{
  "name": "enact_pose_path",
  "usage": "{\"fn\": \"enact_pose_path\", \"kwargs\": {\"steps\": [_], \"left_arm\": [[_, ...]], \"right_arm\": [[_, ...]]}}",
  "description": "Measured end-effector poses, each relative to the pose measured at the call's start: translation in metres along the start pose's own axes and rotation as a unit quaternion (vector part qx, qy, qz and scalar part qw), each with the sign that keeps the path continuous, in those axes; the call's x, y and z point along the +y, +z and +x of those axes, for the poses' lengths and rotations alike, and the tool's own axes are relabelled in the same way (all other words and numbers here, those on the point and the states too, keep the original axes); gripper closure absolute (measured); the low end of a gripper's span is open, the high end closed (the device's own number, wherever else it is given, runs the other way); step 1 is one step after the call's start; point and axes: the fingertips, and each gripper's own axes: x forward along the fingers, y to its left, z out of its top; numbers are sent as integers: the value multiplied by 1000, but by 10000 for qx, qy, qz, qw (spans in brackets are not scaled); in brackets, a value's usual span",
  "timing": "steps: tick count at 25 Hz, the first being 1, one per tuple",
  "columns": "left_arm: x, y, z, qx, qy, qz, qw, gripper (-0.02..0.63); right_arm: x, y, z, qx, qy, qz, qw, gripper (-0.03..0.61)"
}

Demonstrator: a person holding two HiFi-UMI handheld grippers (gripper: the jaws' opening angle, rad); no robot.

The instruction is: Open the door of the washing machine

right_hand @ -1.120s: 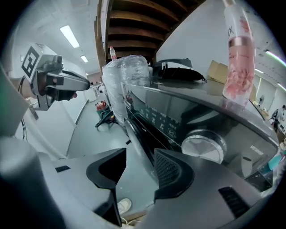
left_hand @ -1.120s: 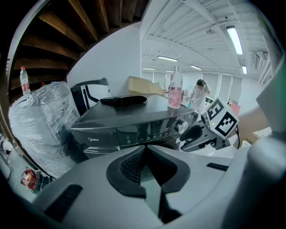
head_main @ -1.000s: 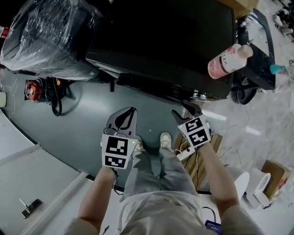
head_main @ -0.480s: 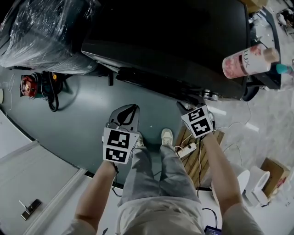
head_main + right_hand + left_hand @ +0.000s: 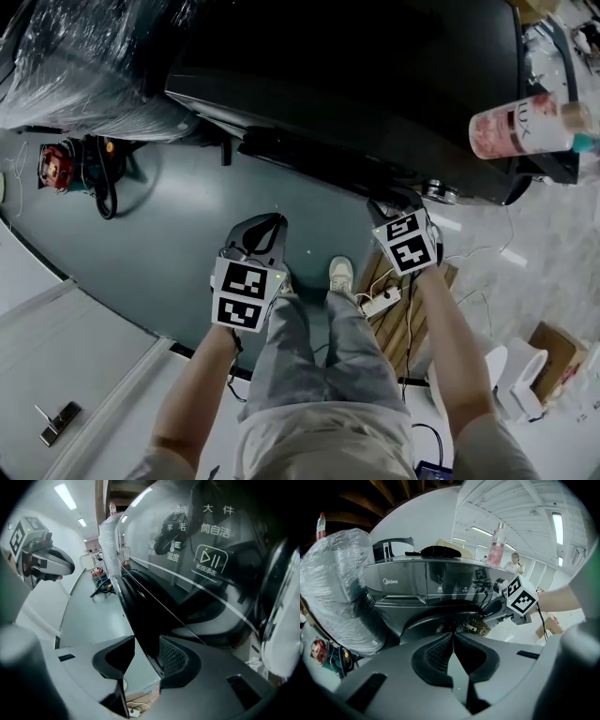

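Observation:
The dark washing machine (image 5: 356, 84) fills the top of the head view, its front facing me. Its round door (image 5: 436, 620) bulges below the control panel (image 5: 440, 581). My right gripper (image 5: 382, 208) is at the machine's front, at the door's right side. In the right gripper view its jaws (image 5: 147, 641) straddle the door's dark rim (image 5: 140, 602) and are closing, with a gap still showing beside the left pad (image 5: 115, 660). My left gripper (image 5: 267, 225) hangs over the floor in front of the machine, away from the door, its pads (image 5: 440, 651) together and nothing between them.
A plastic-wrapped appliance (image 5: 84, 66) stands left of the machine. A pink bottle (image 5: 525, 122) rests on the machine's right end. A power strip and cables (image 5: 380, 305) lie on wooden slats by my feet (image 5: 339, 275). A red tool with cables (image 5: 56, 164) lies on the floor at left.
Both grippers have sunk lower. The right gripper has come in against the machine's front, at the door's edge. The left gripper stays over the floor.

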Motion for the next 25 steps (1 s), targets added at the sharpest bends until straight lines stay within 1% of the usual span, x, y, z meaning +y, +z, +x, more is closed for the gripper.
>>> {"fn": "enact_pose_path", "kwargs": {"steps": [2,7,14,20,22,25], "left_arm": [[0,-4,-1,7,-14,-47,10000,586],[-4,-22,-3,102,-93,-189,9997,586],[-2,-67,-22,341,-9,-381,9987,586],[7,-108,-43,497,147,-513,9973,586],[7,-120,-51,499,190,-586,9969,586],[7,-136,-65,511,246,-715,9958,586]], "right_arm": [[2,0,-1,11,-27,53,10000,391],[19,-13,-3,-1,82,290,9995,390],[72,-37,-12,161,146,592,9980,394],[111,-46,-14,75,-101,958,9953,399],[123,-49,-16,92,-65,1042,9945,399],[144,-52,-17,159,104,1175,9929,405]]}}
